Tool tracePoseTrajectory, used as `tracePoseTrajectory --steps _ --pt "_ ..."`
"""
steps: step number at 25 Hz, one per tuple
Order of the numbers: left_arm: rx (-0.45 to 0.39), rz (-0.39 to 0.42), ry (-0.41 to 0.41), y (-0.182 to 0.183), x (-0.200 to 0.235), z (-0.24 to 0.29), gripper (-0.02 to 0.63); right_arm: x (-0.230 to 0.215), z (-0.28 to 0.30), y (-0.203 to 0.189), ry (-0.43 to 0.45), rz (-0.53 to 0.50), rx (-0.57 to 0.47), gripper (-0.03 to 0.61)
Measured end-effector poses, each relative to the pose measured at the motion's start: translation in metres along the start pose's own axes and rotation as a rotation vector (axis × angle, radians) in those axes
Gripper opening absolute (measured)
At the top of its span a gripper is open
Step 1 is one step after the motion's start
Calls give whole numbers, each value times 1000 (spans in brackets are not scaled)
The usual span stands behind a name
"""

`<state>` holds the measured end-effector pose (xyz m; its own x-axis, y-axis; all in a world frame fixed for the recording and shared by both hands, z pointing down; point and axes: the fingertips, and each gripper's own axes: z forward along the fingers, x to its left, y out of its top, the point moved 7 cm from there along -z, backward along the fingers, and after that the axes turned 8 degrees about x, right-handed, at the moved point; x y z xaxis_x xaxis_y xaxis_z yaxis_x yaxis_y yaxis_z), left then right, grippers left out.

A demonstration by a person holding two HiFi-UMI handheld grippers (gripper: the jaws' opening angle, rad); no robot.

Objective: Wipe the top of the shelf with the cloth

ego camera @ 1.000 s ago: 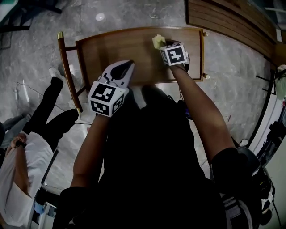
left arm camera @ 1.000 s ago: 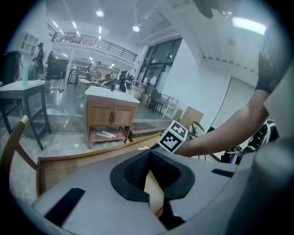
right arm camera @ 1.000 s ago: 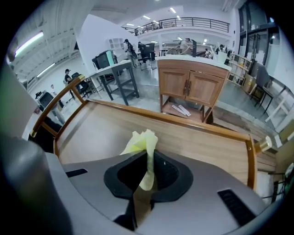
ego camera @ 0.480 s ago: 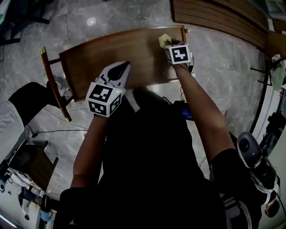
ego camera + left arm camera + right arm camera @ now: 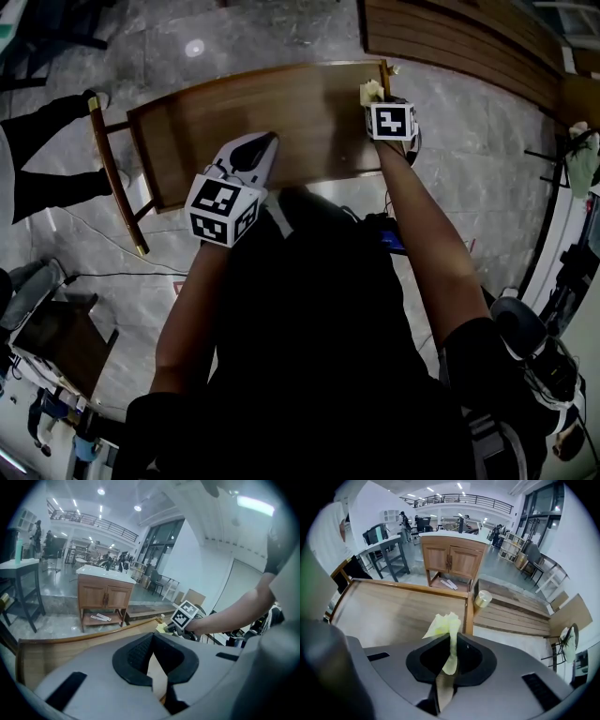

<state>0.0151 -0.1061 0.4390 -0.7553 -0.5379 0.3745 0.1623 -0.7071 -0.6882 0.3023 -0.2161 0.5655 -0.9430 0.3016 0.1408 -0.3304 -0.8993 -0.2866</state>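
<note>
Head view, starting closest: two bare forearms reach forward, one gripper in each hand. The left gripper (image 5: 256,153) sits over the near half of the wooden shelf (image 5: 234,108), roughly mid-width. Its own view shows the jaws closed tip to tip with nothing in them, only wood grain showing behind the tips. Can't tell if it actually touches the top. The right gripper (image 5: 377,101) is further out, over at the far right corner of the shelf top, jaws pinched tight on the cloth (image 5: 371,91). That's a crumpled pale yellow wad, and its loose end sticks out past the tips right beside the raised right rim. Just past that corner there's a round brass knob (image 5: 483,598) on the post. Beyond that it's grey marble floor (image 5: 281,33), a slatted wooden platform (image 5: 469,47) off to the right, and further back a wooden cabinet (image 5: 452,560) with two doors. Someone's dark-trousered leg (image 5: 47,150) is at the left edge.
</note>
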Motion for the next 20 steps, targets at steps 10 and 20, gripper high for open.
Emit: tracePoseTrajectory --steps 10,20 --pt "-54 -65 94 -26 41 -75 11 96 -46 27 187 -55 -175 40" --pt "-71 -88 182 -72 109 -191 9 362 -78 51 563 -207 -204 40"
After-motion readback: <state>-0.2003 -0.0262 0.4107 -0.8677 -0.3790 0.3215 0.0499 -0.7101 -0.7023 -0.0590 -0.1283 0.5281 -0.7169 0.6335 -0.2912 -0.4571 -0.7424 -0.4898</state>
